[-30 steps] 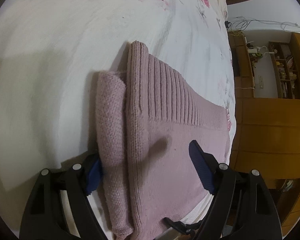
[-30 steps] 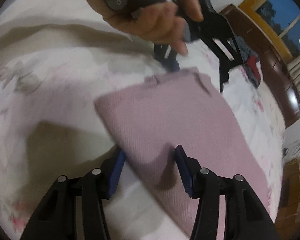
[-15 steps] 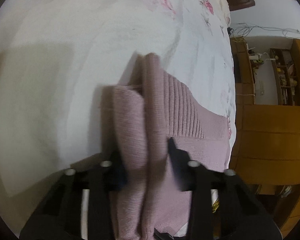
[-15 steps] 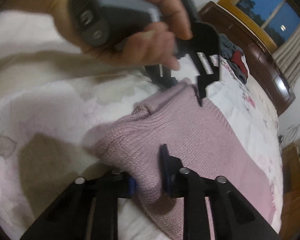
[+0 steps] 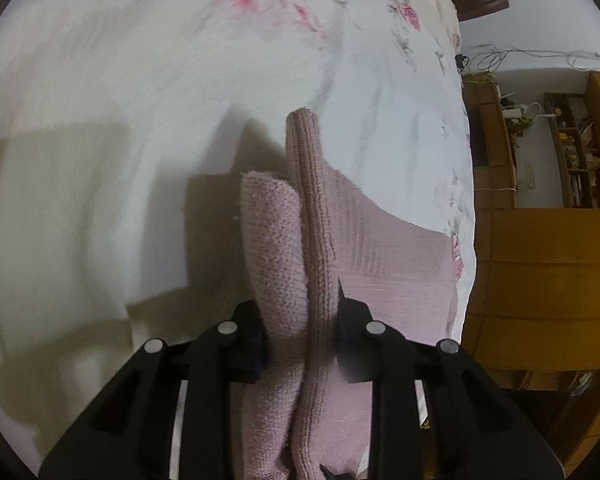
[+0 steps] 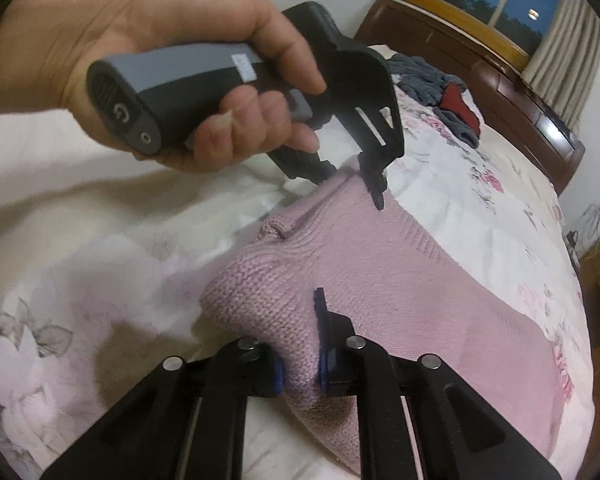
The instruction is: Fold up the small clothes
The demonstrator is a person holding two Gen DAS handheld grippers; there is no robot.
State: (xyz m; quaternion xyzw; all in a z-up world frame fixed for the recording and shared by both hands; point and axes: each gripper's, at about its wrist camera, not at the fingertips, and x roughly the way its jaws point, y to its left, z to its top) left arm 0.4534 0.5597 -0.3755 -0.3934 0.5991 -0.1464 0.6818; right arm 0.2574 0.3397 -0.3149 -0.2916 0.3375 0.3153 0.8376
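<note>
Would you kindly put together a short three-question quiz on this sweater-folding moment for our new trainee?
1. True or false: the left gripper is shut on the pink sweater.
2. The right gripper grips: A) a bare patch of the floral bedsheet, B) a bunched edge of the sweater, C) nothing.
3. Fill in: the grey and red clothes lie near the bed's ____.

Key: 1 true; 2 B; 3 headboard.
</note>
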